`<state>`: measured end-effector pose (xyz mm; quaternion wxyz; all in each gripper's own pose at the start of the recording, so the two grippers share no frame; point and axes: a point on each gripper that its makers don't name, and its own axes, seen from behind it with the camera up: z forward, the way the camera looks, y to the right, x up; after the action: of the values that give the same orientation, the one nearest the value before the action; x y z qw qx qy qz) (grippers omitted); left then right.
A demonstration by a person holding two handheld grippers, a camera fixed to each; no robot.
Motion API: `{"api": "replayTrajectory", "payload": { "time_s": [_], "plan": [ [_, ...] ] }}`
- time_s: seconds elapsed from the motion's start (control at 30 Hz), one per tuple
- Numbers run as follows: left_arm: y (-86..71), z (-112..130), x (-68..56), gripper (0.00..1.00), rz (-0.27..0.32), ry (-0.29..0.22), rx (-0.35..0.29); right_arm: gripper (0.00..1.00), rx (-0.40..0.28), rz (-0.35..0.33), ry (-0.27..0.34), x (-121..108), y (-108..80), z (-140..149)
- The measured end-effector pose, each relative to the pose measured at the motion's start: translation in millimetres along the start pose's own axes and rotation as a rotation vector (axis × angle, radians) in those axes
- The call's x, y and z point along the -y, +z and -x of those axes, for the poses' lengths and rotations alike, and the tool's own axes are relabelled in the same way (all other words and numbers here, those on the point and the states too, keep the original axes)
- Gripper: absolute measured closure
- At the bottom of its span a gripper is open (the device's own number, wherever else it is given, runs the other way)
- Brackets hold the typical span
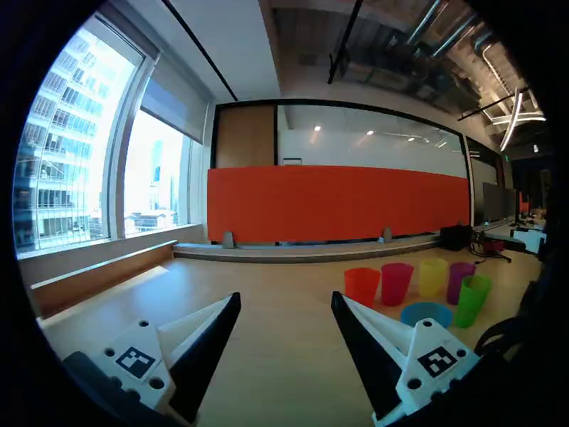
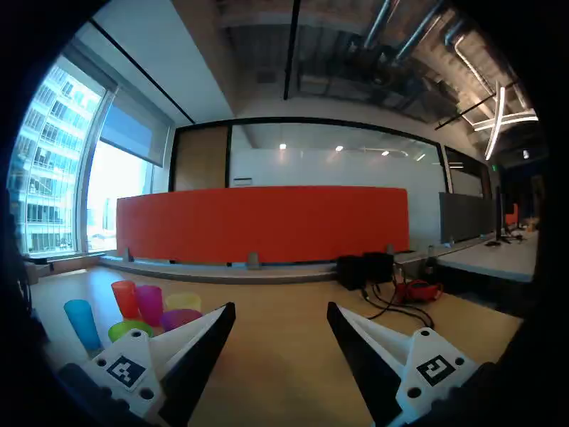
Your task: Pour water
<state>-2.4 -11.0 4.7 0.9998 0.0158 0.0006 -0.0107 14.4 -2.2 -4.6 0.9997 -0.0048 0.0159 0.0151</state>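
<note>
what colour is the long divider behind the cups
Orange-red. The divider shows best in the left gripper view.

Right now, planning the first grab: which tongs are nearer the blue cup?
Left, probably. The blue cup sits just beyond the left tongs, ahead-right and large; from the right tongs it stands off to the far left, smaller.

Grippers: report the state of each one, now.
Left gripper: jaws open, holding nothing.
Right gripper: jaws open, holding nothing.
</note>
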Motion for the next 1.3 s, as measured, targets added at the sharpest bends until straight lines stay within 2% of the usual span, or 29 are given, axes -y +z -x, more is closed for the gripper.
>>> {"api": "replayTrajectory", "payload": {
  "time_s": [0.3, 0.5, 1.3],
  "plan": [
    [-0.2, 0, 0.2, 0.06, 0.000, 0.000, 0.000, 0.00, 0.033, 0.013, -0.004, -6, 3.0, 12],
    [-0.1, 1, -0.1, 0.06, 0.000, 0.000, 0.000, 0.00, 0.034, 0.015, -0.027, -4, 3.1, 13],
    [-0.5, 0, 0.9, 0.06, 0.000, 0.000, 0.000, 0.00, 0.035, 0.009, -0.026, -2, 1.8, 15]
  ]
}}
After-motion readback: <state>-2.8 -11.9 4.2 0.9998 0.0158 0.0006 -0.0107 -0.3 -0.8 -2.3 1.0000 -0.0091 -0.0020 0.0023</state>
